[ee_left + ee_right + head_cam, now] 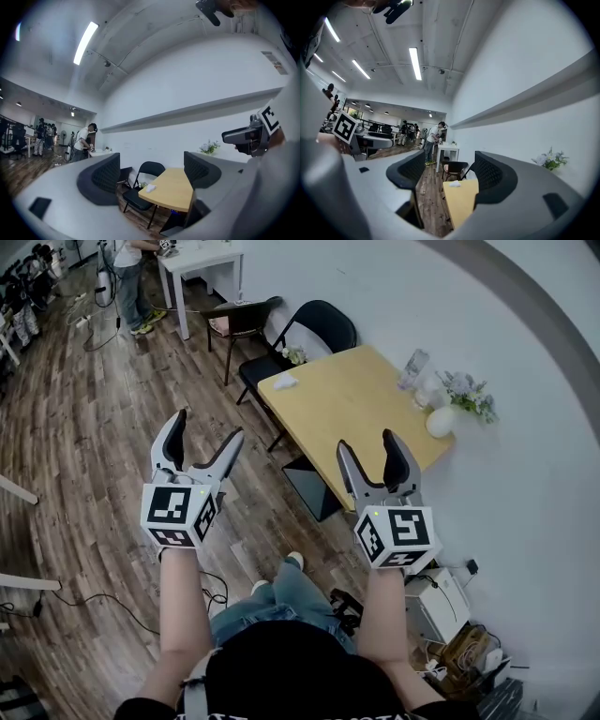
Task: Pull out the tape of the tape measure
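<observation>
I see no tape measure in any view. My left gripper (206, 432) is held up in the air over the wooden floor, open, with nothing between its jaws. My right gripper (367, 446) hangs level with it near the corner of a yellow wooden table (366, 413), also open and empty. The left gripper view looks between the open left gripper (150, 173) fingers at the table (171, 187), with the right gripper (253, 136) at the right edge. In the right gripper view the open right gripper (447, 173) frames the same table (461, 199).
On the table lie a white cloth-like thing (284, 382), a clear glass (412, 367) and a white vase with flowers (441, 420). Black folding chairs (319, 326) stand at its far end. A person (128, 277) stands by a white table (202, 261). Cables (84, 601) cross the floor.
</observation>
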Available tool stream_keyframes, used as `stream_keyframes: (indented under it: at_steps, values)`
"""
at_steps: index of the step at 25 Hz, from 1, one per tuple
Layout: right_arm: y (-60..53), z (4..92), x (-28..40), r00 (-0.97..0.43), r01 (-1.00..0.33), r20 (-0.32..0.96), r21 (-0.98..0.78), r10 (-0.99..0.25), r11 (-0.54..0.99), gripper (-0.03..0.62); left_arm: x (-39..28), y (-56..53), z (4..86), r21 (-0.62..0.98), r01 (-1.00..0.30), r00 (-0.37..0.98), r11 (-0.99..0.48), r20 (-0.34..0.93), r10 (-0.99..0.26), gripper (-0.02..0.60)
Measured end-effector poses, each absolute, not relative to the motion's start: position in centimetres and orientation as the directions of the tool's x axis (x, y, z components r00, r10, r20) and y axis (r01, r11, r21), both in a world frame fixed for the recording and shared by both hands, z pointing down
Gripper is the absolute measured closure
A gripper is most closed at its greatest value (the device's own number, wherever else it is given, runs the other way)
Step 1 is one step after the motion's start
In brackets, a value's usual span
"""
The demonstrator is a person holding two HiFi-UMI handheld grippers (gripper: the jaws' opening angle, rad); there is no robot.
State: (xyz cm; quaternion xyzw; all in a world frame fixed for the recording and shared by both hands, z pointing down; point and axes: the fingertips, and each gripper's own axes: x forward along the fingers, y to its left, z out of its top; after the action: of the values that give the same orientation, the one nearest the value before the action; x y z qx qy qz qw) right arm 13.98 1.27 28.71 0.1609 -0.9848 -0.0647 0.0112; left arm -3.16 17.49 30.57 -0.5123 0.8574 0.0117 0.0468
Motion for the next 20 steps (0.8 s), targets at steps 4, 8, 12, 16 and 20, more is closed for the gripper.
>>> stream_keyframes:
  at_steps: [4,8,12,16,20]
  values:
    - [-0.1,29.5,12.3,-0.947,-0.315,0.014,0.125,-0.32,0.941,0.26,-4.9,16.6,31.1,-0.027,-0.877,-0.477,0.48,-0.083,-0.875,0.151]
    - [-1.9,29.4,10.9,-0.947,-0.32,-0.005,0.103,-0.321,0.942,0.26,-6.5,15.1,31.1,-0.03,-0.874,-0.48,0.484,-0.088,-0.873,0.152]
    - [-4.4,30.0,9.2,-0.942,-0.335,-0.008,0.089,-0.336,0.938,0.26,-8.2,12.2,31.6,-0.047,-0.884,-0.461,0.465,-0.078,-0.884,0.152]
    - [-6.9,30.8,6.8,-0.934,-0.357,0.0,0.069,-0.358,0.932,0.26,-11.0,9.2,32.1,-0.049,-0.896,-0.439,0.442,-0.066,-0.896,0.152]
    - [-10.4,31.3,3.9,-0.923,-0.385,0.003,0.05,-0.386,0.921,0.26,-14.2,5.2,32.2,-0.053,-0.909,-0.41,0.413,-0.056,-0.91,0.152]
